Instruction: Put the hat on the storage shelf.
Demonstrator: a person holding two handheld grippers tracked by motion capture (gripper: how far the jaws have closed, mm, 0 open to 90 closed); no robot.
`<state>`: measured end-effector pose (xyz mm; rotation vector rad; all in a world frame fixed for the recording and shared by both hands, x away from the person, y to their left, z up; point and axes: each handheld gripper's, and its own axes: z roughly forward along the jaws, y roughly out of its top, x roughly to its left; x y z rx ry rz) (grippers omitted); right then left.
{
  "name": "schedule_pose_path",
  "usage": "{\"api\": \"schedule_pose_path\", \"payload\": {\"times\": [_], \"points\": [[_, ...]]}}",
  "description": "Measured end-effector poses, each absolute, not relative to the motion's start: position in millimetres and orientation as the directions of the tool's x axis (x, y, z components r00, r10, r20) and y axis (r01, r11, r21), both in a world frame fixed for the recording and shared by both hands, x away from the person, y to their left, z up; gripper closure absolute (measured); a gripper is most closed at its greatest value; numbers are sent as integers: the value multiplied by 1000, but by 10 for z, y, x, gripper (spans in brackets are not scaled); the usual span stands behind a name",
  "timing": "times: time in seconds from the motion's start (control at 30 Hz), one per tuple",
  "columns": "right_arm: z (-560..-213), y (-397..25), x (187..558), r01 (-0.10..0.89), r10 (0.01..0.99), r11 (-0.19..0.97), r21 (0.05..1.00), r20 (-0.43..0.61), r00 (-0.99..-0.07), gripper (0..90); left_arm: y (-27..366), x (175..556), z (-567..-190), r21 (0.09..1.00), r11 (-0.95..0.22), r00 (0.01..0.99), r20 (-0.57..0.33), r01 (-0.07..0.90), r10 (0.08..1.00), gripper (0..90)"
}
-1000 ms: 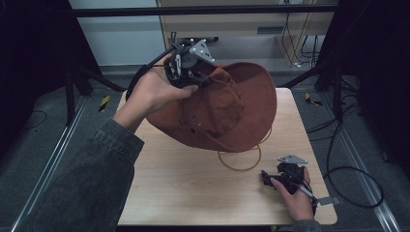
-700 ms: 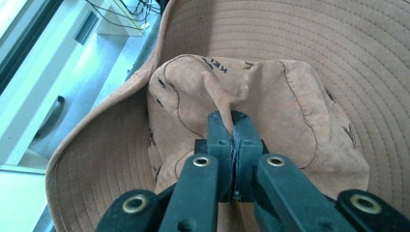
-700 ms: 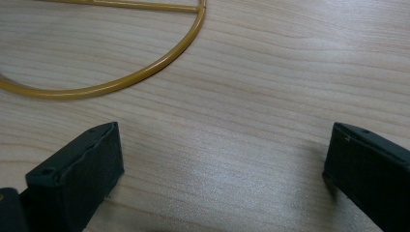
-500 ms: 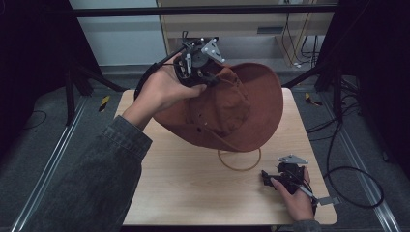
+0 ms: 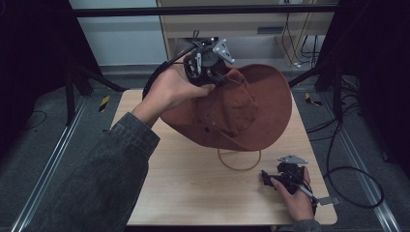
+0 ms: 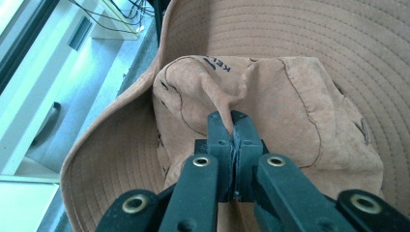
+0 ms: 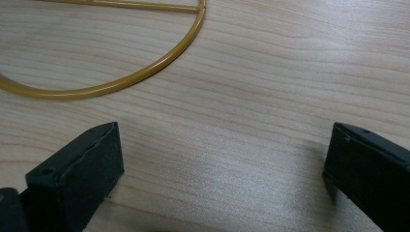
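Note:
A brown wide-brimmed hat (image 5: 241,111) hangs tilted above the far half of the wooden table (image 5: 193,193). My left gripper (image 5: 220,77) is shut on a pinched fold of the hat's crown (image 6: 232,96), its jaws closed together on the fabric; the brim (image 6: 338,43) fans out behind. Under the hat a gold wire ring (image 5: 239,161) lies on the table, partly hidden by the brim. My right gripper (image 5: 267,178) rests low near the table's front right, open, with bare wood between its jaws. The ring's (image 7: 121,79) arc lies just ahead of it.
Black frame legs (image 5: 72,82) stand at both sides of the table. A cable (image 5: 353,179) loops on the floor to the right. A pale cabinet (image 5: 241,29) stands beyond the far edge. Bare wood spreads across the table's front left.
My left gripper has carried the hat up and to the right, and the hat has tilted further over the ring. The right gripper has stayed put.

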<state>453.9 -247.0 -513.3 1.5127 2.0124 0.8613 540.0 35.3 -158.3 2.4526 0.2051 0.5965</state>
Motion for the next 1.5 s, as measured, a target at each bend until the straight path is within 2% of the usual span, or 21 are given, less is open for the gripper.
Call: {"api": "schedule_pose_path", "payload": {"times": [1.5], "points": [[-5133, -2479, 4543, 656, 959, 204, 727, -12, -284, 4, -217, 5335, -1629, 571, -819, 902, 381, -59, 201, 882]]}}
